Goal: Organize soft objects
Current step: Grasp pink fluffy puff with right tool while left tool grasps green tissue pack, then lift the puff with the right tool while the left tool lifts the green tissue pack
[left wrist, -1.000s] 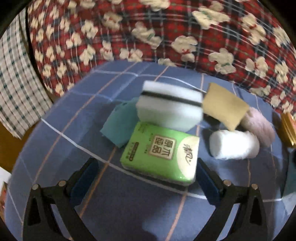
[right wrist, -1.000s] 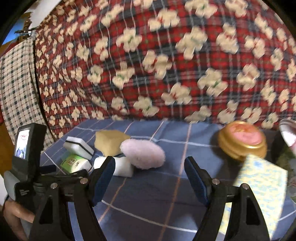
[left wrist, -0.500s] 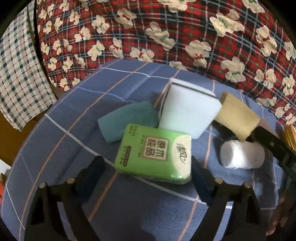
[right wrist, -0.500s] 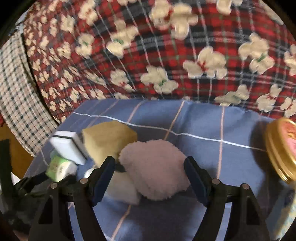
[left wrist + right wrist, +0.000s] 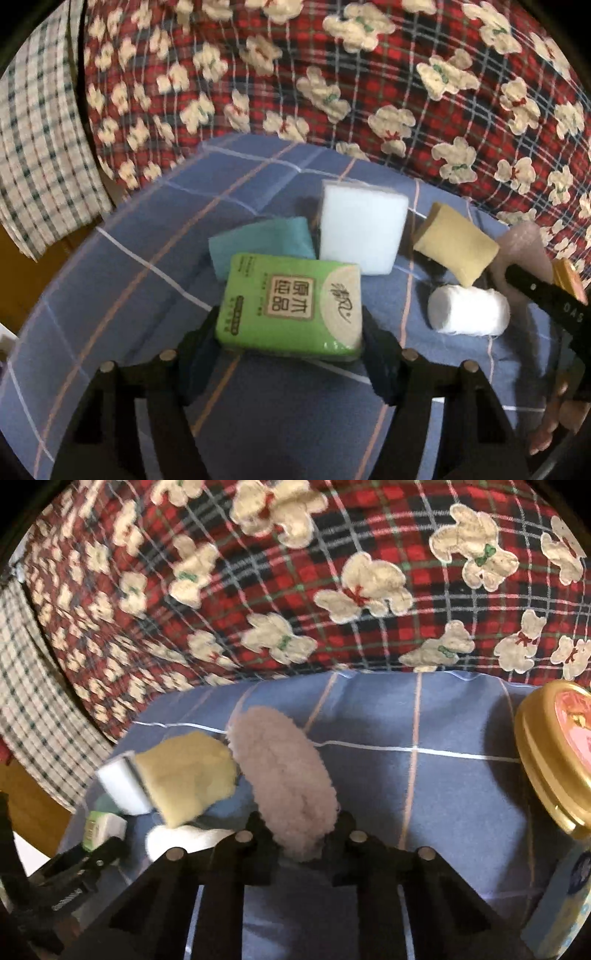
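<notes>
In the left wrist view my left gripper [image 5: 290,332] is shut on the green tissue pack [image 5: 291,301], fingers pressed on both its sides. Behind it lie a teal cloth [image 5: 258,245], a white sponge [image 5: 362,230], a yellow sponge [image 5: 456,247] and a white roll [image 5: 467,312] on the blue checked cloth [image 5: 129,277]. In the right wrist view my right gripper [image 5: 299,830] is shut on the fluffy pink puff [image 5: 284,775], squeezing its near end. The yellow sponge [image 5: 188,775] and white sponge [image 5: 123,784] lie to its left.
A red plaid blanket with white bears [image 5: 332,572] rises behind the cloth. A gold round tin with a pink lid [image 5: 557,753] sits at the right. A pale blue and yellow pack [image 5: 565,897] is at the lower right. A checked fabric [image 5: 37,129] hangs at the left.
Both grippers moved in and closed: the left onto the green tissue pack, the right onto the pink puff, which now stands on edge between the fingers.
</notes>
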Demonstrator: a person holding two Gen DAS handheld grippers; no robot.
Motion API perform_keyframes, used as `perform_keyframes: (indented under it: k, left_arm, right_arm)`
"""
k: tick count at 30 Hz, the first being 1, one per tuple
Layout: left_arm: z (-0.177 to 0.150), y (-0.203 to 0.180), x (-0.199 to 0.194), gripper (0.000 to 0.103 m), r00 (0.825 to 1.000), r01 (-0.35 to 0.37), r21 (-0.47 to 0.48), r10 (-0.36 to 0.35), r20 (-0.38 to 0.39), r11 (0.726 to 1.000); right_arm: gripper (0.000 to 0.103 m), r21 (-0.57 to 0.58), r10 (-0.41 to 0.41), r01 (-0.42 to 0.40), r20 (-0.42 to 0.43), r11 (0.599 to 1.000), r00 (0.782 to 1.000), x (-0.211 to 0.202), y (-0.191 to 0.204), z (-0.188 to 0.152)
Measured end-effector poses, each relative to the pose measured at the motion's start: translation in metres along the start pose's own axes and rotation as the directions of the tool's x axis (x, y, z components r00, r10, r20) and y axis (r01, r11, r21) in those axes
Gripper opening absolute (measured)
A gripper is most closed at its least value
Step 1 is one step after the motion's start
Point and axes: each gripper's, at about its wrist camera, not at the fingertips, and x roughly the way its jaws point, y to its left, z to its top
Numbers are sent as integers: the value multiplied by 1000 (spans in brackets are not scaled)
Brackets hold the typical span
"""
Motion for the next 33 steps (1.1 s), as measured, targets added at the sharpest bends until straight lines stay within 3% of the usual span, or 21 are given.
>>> perform_keyframes:
  k: [4,8,11,14,19,27,33]
  left_arm:
    - [0,-8,-21,69,994,0,43,-4,110,999]
    - [0,-15,-46,69,967,51,73,-67,247,996]
    - [-2,-18,-66,69,929,117,101,-144,341,988]
    - [-5,-27,-78,69,900,93,149,-147,410,984]
    - [-8,-37,-83,69,884,66,188,-144,446,980]
    - [-19,-39,-90,69,863,86,194,-171,476,977]
    - [-31,-53,-95,69,866,86,221,-182,466,972]
  right_arm:
    - [19,-5,69,-69,62,998,996,-17,8,-5]
    - [19,3,156,-159,146,987,977,-41,16,-11]
    - [19,-31,123,-120,194,992,973,-55,26,-18]
    - [19,-60,52,-39,230,997,972,-65,33,-25]
    - [19,-79,-26,47,253,996,967,-77,34,-37]
    - [19,-151,-65,115,302,982,951,-107,41,-62]
    - [19,-182,-117,190,350,965,929,-127,39,-73]
